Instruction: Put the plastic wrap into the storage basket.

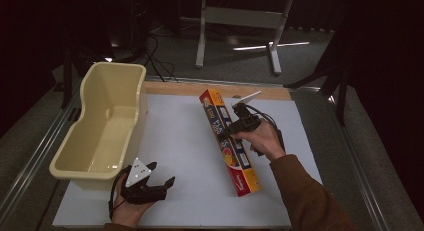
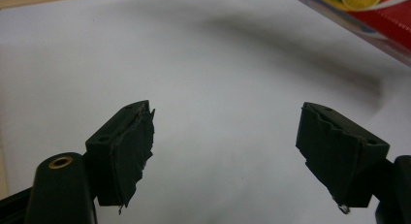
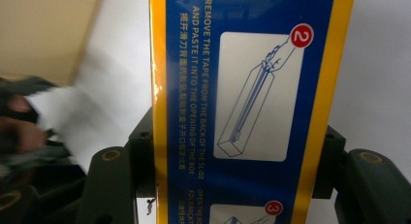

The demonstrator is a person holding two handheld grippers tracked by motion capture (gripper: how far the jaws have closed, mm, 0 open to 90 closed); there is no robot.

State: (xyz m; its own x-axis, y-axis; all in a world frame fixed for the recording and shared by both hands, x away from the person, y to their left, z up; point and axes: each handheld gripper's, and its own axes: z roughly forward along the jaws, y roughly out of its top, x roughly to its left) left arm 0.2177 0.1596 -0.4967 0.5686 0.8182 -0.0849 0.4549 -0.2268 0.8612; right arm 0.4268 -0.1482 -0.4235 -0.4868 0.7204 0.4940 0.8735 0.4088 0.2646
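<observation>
A long narrow box (image 1: 227, 141), blue and yellow with a red end, is lifted off the white board in the high view. My right gripper (image 1: 231, 132) is shut on its middle. In the right gripper view the box (image 3: 247, 88) fills the space between both jaws, its printed instructions facing the camera. My left gripper (image 1: 159, 175) rests near the table's front left with its jaws wide open. In the left gripper view, the left gripper (image 2: 225, 146) holds nothing, and the box's red end (image 2: 368, 10) shows at the top right.
A cream plastic tub (image 1: 80, 161) stands at the left of the white board (image 1: 185, 136), close to my left gripper. Beyond the table's far edge stand a white table frame (image 1: 240, 21) and cables on the floor.
</observation>
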